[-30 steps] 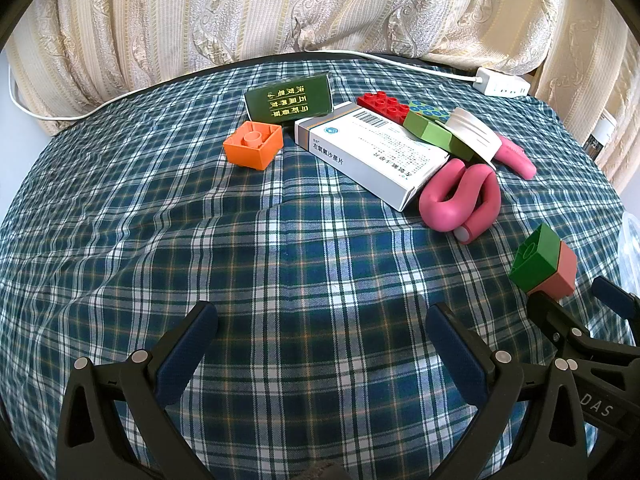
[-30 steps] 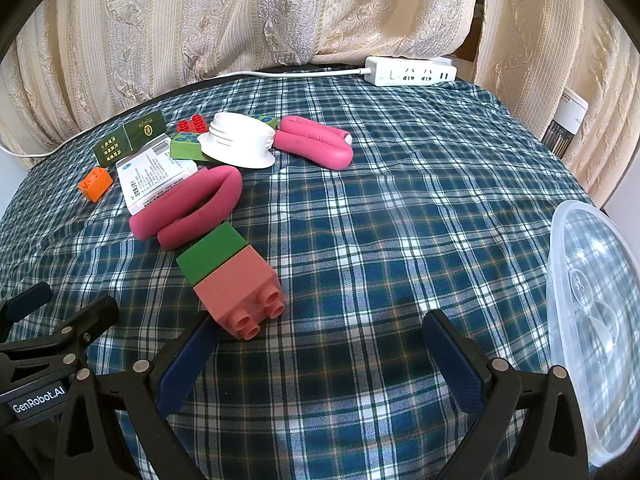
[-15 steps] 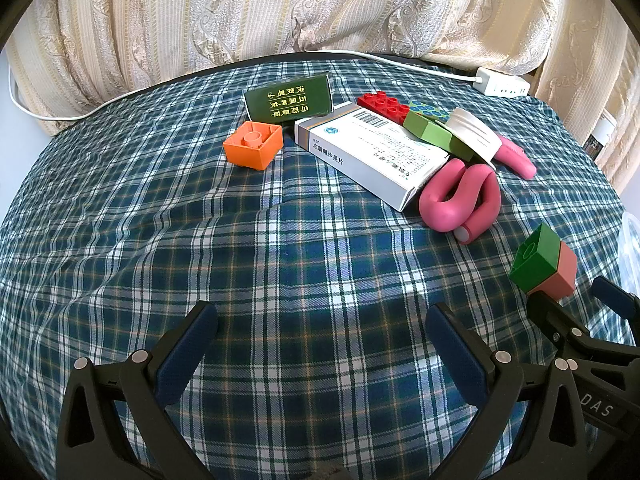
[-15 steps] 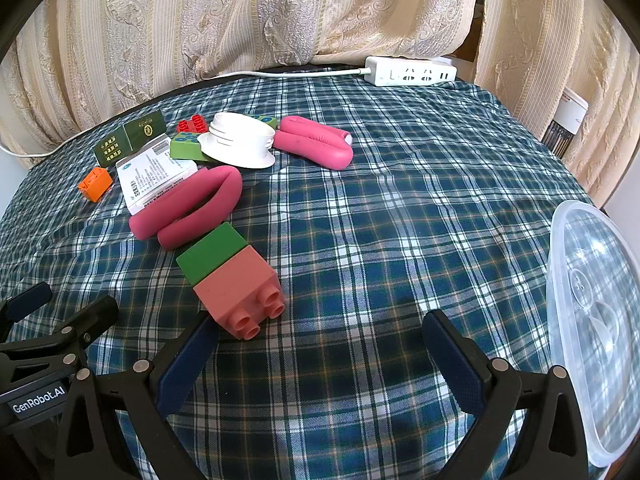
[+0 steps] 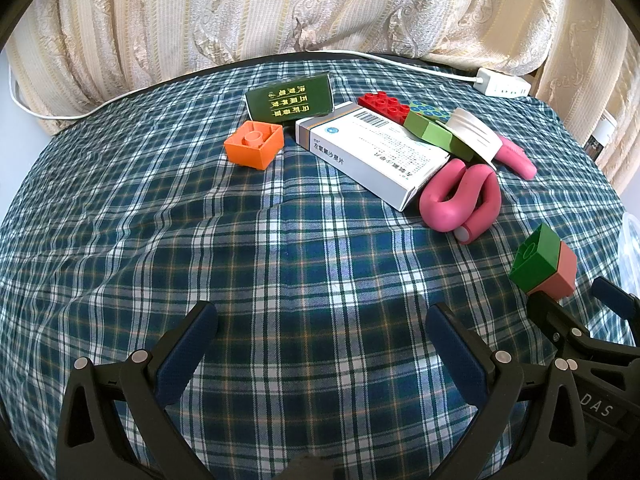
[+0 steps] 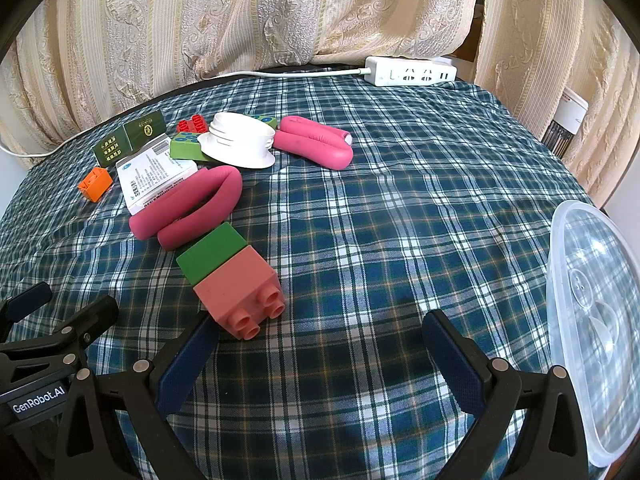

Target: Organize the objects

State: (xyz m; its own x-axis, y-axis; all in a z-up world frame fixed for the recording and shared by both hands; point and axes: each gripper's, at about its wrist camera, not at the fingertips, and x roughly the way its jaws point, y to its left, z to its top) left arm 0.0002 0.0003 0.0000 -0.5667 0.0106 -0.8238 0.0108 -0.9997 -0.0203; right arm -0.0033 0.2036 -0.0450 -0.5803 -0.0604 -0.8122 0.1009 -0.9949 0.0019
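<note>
Item: block pair (image 6: 230, 274), green on pink, lying on its side just ahead of my right hand-held gripper (image 6: 320, 344), touching or nearly touching its left finger (image 6: 188, 354). Both jaws spread wide, nothing held. In the left view the pair (image 5: 546, 262) sits far right of my left hand-held gripper (image 5: 322, 334), which is likewise spread and empty over bare cloth.

Risk, my judgement: the pair lies off-centre to the right gripper, so closing now could nudge or roll it away; a pinch across the seam could pull the two blocks apart.

Beyond: pink foam loop (image 6: 188, 206) touching the green end; a careless lift may drag it. Further ahead-left, a heap: white box (image 5: 370, 156), green flat block (image 5: 434, 136), red block (image 5: 384, 106), white lid (image 6: 238, 146), second pink loop (image 6: 316, 146), dark green box (image 5: 290, 98), orange block (image 5: 254, 146). They overlap, so taking one may shift its neighbours.

Right of right gripper: clear container (image 6: 596, 320) at the edge, a likely bin; I cannot tell how securely it sits.

Surface: tabletop under a blue-green plaid cloth (image 5: 240, 248), creased, liable to bunch under the fingers.

Room: cream patterned curtain (image 6: 240, 20) behind; white power strip (image 6: 412, 71) and cord at the far edge.
</note>
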